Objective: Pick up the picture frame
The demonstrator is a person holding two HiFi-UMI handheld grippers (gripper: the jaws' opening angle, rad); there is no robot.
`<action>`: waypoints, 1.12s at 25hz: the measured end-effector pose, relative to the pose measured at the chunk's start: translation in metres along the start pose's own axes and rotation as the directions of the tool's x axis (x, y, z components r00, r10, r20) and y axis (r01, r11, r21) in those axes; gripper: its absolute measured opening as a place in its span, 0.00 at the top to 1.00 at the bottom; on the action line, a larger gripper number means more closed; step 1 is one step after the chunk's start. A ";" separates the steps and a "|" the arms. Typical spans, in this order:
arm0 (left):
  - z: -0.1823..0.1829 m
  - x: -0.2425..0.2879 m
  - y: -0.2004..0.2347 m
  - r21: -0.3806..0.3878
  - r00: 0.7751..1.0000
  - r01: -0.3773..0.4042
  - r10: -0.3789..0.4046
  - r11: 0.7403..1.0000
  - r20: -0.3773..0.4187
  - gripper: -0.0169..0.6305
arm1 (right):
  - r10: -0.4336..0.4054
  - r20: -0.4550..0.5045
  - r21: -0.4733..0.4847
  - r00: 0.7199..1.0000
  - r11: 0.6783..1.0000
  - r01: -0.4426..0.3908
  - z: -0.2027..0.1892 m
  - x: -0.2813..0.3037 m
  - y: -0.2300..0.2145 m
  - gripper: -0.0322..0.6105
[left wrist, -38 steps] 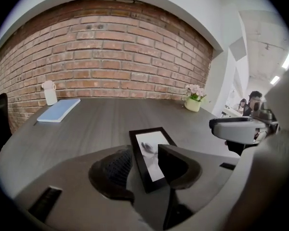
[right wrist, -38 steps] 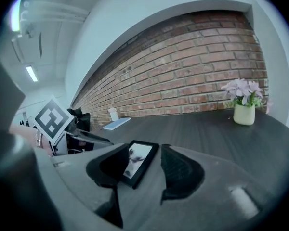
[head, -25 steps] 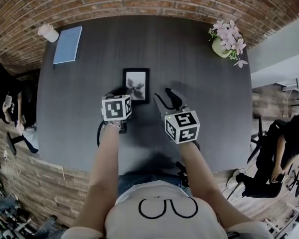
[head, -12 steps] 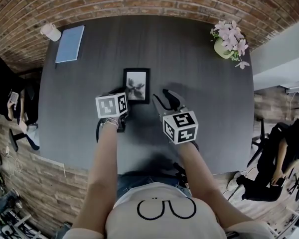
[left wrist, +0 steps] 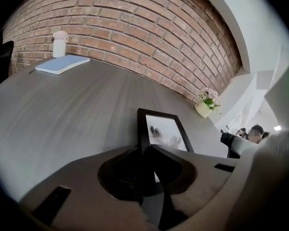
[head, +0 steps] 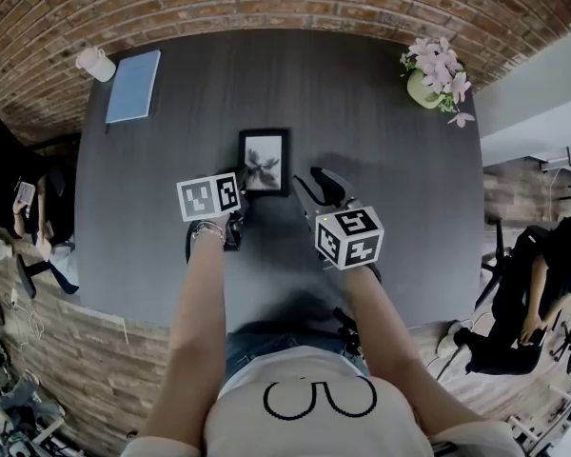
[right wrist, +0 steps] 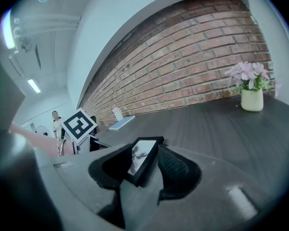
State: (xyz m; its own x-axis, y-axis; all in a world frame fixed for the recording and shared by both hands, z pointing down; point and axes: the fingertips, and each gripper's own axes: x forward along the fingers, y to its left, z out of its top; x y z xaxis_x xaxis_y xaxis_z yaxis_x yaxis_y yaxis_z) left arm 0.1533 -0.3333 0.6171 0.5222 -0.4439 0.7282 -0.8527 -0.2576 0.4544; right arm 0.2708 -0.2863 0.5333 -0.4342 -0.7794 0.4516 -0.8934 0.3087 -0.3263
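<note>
A black picture frame (head: 264,155) with a grey flower print lies in the middle of the dark table (head: 362,112). My left gripper (head: 238,190) is at its lower left corner. In the left gripper view the frame's (left wrist: 166,131) left border runs straight between the jaws of the left gripper (left wrist: 147,153), which are shut on it. My right gripper (head: 314,185) is at the lower right corner. In the right gripper view the frame (right wrist: 143,155) sits tilted in the right gripper (right wrist: 148,152), its edge against the right pad.
A blue notebook (head: 131,85) and a white bottle (head: 93,63) lie at the far left corner. A pot of pink flowers (head: 433,74) stands at the far right. A brick wall rings the table, and people sit beyond both side edges.
The left gripper's marker cube has rolled and shifted slightly left, and its jaws have closed in on the frame's left border. The right gripper and the frame have barely moved.
</note>
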 end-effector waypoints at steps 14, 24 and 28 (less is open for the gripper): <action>0.001 -0.003 0.003 -0.131 0.982 0.177 -0.185 0.975 -0.051 0.86 | 0.016 -0.020 0.169 1.000 0.986 -0.013 -0.001 0.025 0.015 0.69; 0.002 -0.002 0.004 -0.154 0.976 0.198 -0.209 0.968 -0.062 0.86 | 0.047 -0.090 0.328 0.995 0.945 -0.015 -0.023 0.057 0.005 0.69; 0.002 -0.002 0.003 -0.156 0.974 0.204 -0.216 0.967 -0.066 0.86 | 0.124 -0.102 0.439 0.987 0.896 -0.067 -0.032 0.072 0.009 0.69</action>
State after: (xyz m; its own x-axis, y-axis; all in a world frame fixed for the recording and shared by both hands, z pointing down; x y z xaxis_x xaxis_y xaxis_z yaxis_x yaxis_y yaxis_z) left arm 0.1494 -0.3348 0.6158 0.6938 -0.3198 0.6452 -0.7156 -0.2057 0.6675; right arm 0.2281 -0.3221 0.5890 -0.5508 -0.6756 0.4901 -0.7211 0.0896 -0.6870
